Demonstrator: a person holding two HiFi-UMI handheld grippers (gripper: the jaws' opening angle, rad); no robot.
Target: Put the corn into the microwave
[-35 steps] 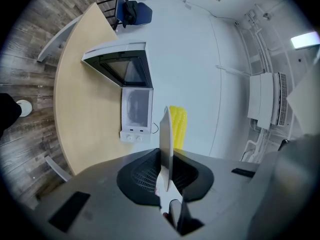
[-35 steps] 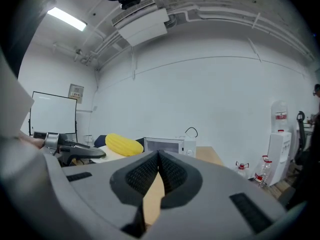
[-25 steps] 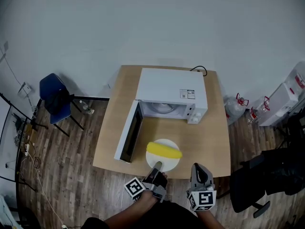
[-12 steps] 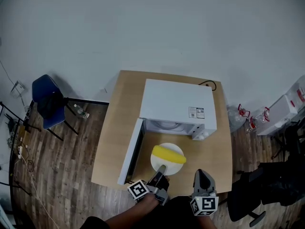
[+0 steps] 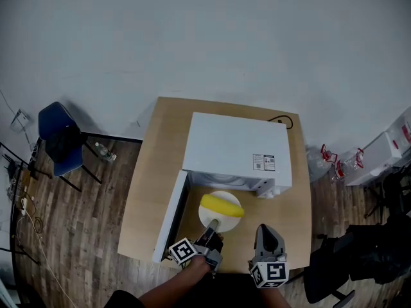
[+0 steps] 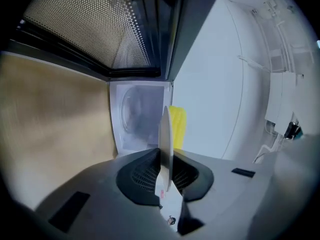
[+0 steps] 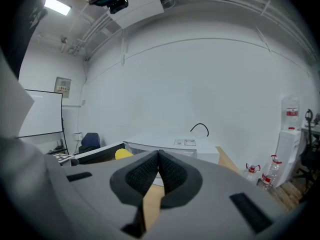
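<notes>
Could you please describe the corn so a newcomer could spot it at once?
A white microwave stands open on the wooden table. Before its opening the left gripper holds a white plate by the rim; the corn lies across it, the only yellow thing there.

Bright yellow corn (image 5: 222, 205); plain white plate (image 5: 230, 222). White microwave (image 5: 234, 147), its door (image 6: 85, 29) dark inside with a fine dotted mesh, a small black-and-white label (image 5: 266, 162) on the top. Pale tan wood-grain surface (image 5: 149, 178). Dark brown plank floor (image 5: 77, 236). Blue chair (image 5: 56, 126). Off-white wall (image 5: 205, 37). Grey left gripper (image 5: 214, 224) and grey right gripper (image 5: 266, 228), each with black-and-white square markers on its cube; black, finely textured pads on the jaws. Thin black cable (image 5: 284, 119). Clear bottles (image 5: 319, 162) with red handles.
</notes>
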